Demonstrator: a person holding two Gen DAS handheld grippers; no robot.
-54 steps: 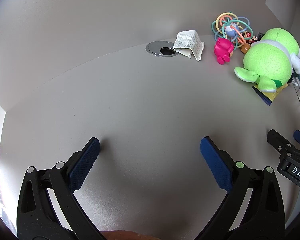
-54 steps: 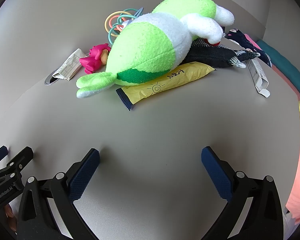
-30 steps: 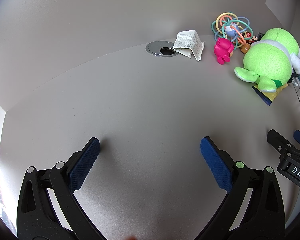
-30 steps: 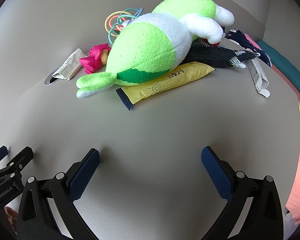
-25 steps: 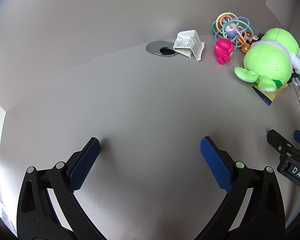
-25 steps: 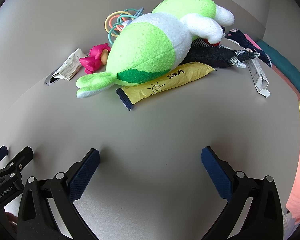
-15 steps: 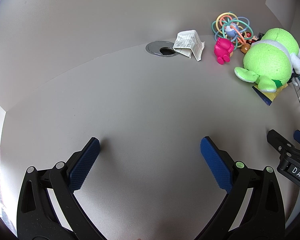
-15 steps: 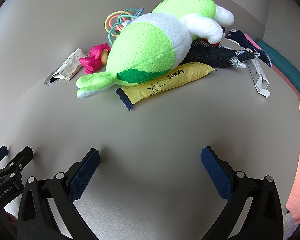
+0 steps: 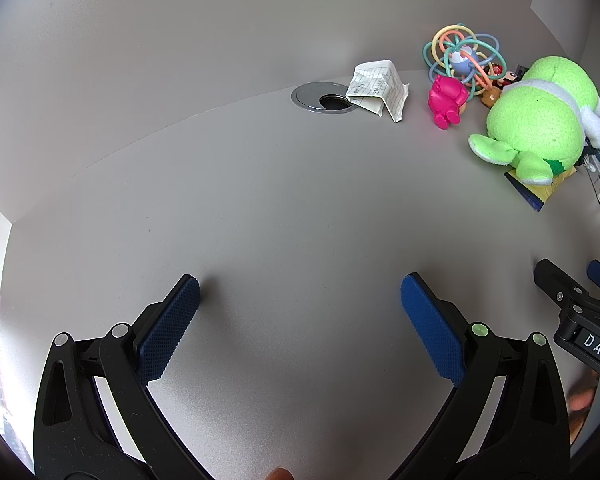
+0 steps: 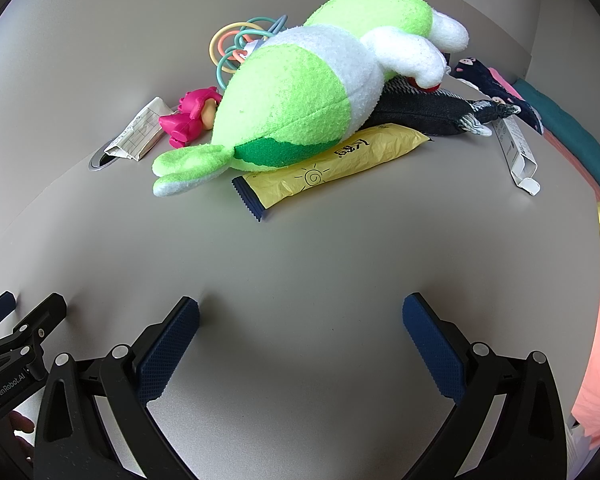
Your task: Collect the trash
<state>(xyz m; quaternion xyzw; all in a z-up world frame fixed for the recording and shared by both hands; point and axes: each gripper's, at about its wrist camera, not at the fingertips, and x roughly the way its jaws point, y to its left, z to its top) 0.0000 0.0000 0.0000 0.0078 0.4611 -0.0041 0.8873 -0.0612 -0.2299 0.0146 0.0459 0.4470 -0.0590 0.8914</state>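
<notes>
A folded lined paper scrap [image 9: 378, 90] lies by a metal cable hole [image 9: 324, 98] at the table's far side; it also shows in the right wrist view [image 10: 138, 136]. A yellow snack wrapper [image 10: 332, 164] lies partly under a green plush [image 10: 300, 108]. A small white carton [image 10: 518, 150] lies to the right. My left gripper [image 9: 300, 312] is open and empty over bare table. My right gripper [image 10: 300, 328] is open and empty, short of the wrapper.
A pink figure [image 9: 446, 100], a coloured ring toy [image 9: 462, 56], a dark fabric fish [image 10: 428, 114] and a patterned sock [image 10: 496, 88] crowd around the plush. The grey table [image 9: 260, 200] ends at a wall behind. The right gripper shows at the left view's right edge [image 9: 580, 312].
</notes>
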